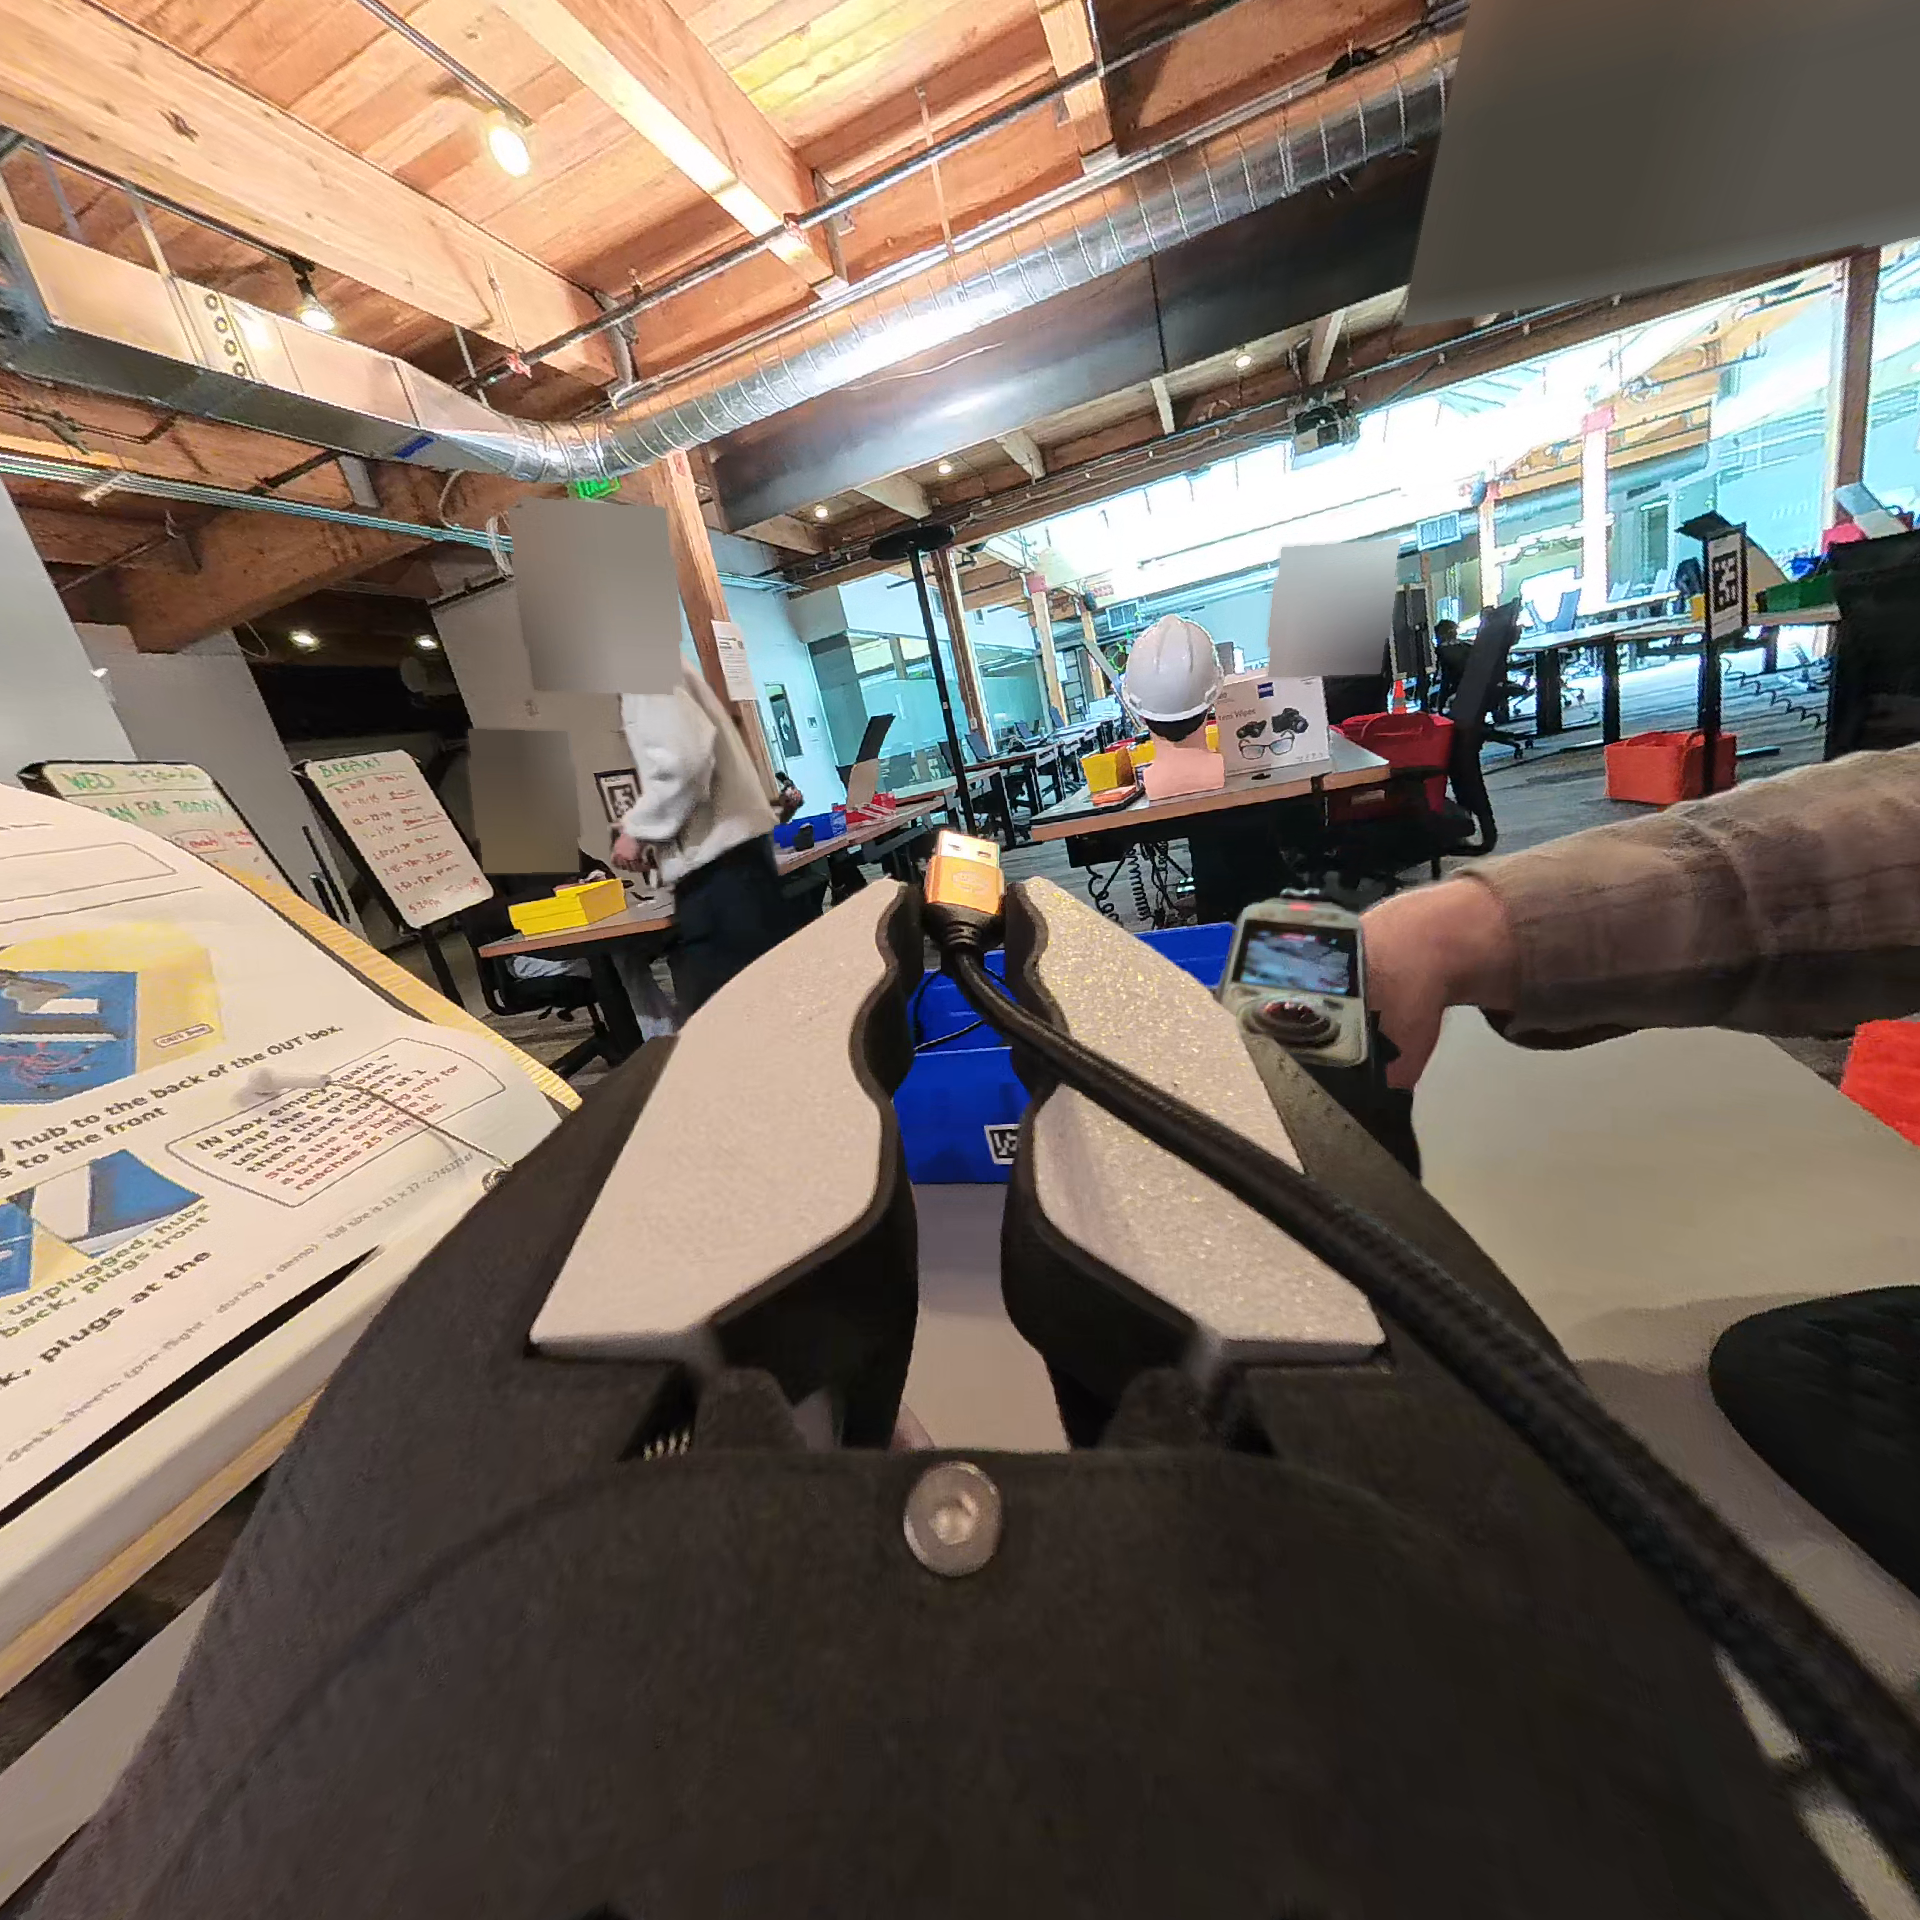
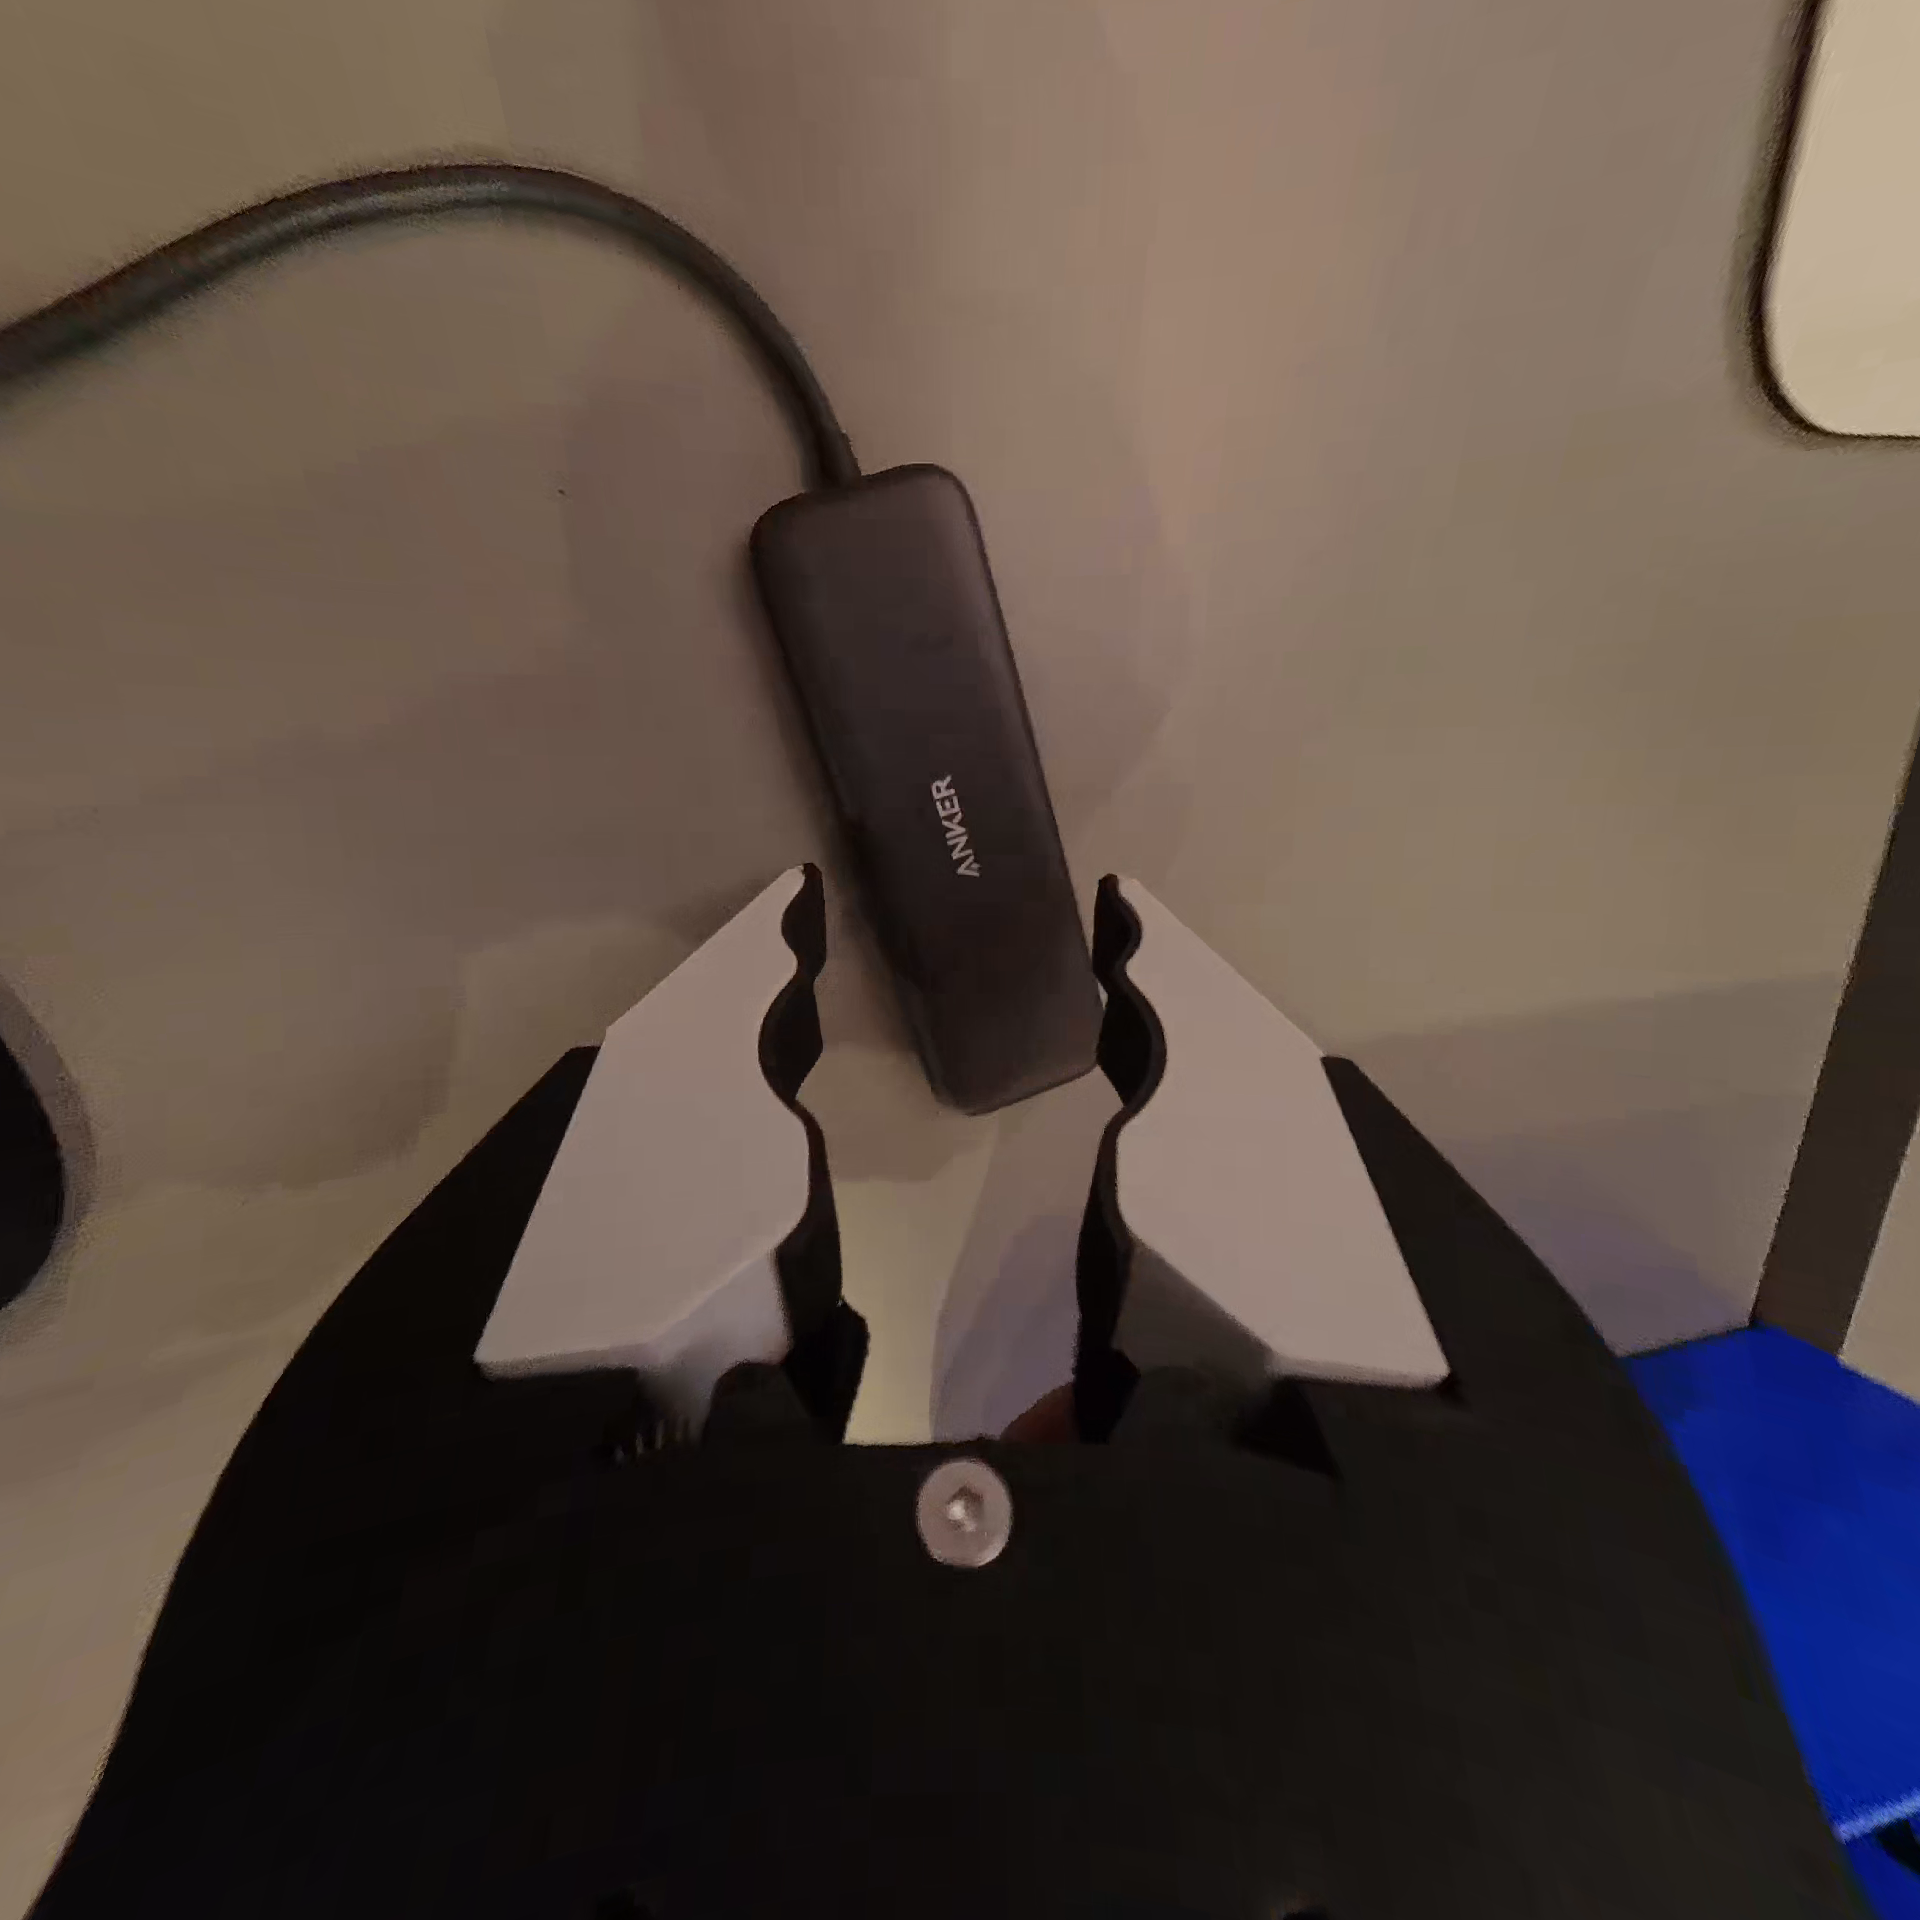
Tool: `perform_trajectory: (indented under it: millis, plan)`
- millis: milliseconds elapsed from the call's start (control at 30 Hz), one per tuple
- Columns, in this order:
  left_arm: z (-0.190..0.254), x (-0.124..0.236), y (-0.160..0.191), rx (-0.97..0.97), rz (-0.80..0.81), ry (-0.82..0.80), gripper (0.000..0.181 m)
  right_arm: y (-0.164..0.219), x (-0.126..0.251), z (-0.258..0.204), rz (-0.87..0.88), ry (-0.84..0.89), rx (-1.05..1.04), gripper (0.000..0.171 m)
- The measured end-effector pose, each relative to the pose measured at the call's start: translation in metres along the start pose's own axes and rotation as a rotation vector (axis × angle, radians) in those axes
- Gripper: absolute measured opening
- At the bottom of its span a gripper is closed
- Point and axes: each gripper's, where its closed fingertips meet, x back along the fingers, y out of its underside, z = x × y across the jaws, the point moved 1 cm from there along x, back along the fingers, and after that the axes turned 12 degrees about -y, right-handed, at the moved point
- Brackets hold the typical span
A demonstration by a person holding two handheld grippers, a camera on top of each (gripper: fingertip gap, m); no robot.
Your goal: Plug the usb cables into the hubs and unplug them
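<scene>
Left gripper (image 1: pixel 961 904): I have its jaws pinched on the orange USB plug (image 1: pixel 964 871), gripped by the collar so the metal tip stands proud beyond the fingertips, free to enter a port.
Cable: the black braided cable (image 1: pixel 1247 1132) trails back from between the jaws over the right-hand finger and out at the lower right, clear of the tip.
Left aim: I judge it is parked; it points out into the room, with no hub ahead of the jaws in this view.
Right gripper (image 2: pixel 961 888): jaws wide and holding nothing, hanging over the table (image 2: pixel 364 779).
Hub: the black hub (image 2: pixel 920 774) lies flat, its near end between my open fingertips, its body running away from them at a slight slant. Whether the fingers touch it I cannot tell.
Hub lead: its own cord (image 2: pixel 468 208) leaves the far end and curves off to the left.
Why this straddle: as I read it, closing here would brace the hub so the plug has something firm to push against.
Ports: not visible to me from above.
Blue bin (image 2: pixel 1787 1558): beside the right jaw's base, out of the way.
</scene>
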Motion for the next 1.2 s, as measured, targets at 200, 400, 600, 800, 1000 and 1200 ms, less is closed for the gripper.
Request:
perform_trajectory:
  millis: [200, 400, 600, 800, 1000, 1200]
  plan:
    - [-0.001, 0.001, 0.004, -0.020, -0.022, 0.007, 0.015, -0.008, -0.014, 0.000, -0.048, -0.142, 0.081, 0.041]
    - [-0.010, 0.005, 0.005, -0.015, -0.025, -0.007, 0.014, -0.021, -0.018, 0.004, -0.204, -0.233, 0.340, 0.040]
    - [-0.028, 0.013, 0.000, -0.017, -0.017, -0.043, 0.015, -0.053, -0.025, 0.016, -0.571, -0.066, 0.981, 0.041]
    - [-0.038, 0.019, -0.002, 0.008, -0.004, -0.057, 0.015, -0.076, -0.014, -0.005, -0.462, -0.076, 0.863, 0.069]
    - [-0.046, 0.023, -0.002, 0.027, -0.001, -0.069, 0.015, -0.075, 0.017, -0.006, -0.024, -0.157, 0.073, 0.114]
    - [-0.051, 0.028, -0.010, 0.048, 0.021, -0.065, 0.015, -0.069, 0.002, -0.006, 0.076, -0.121, -0.190, 0.130]
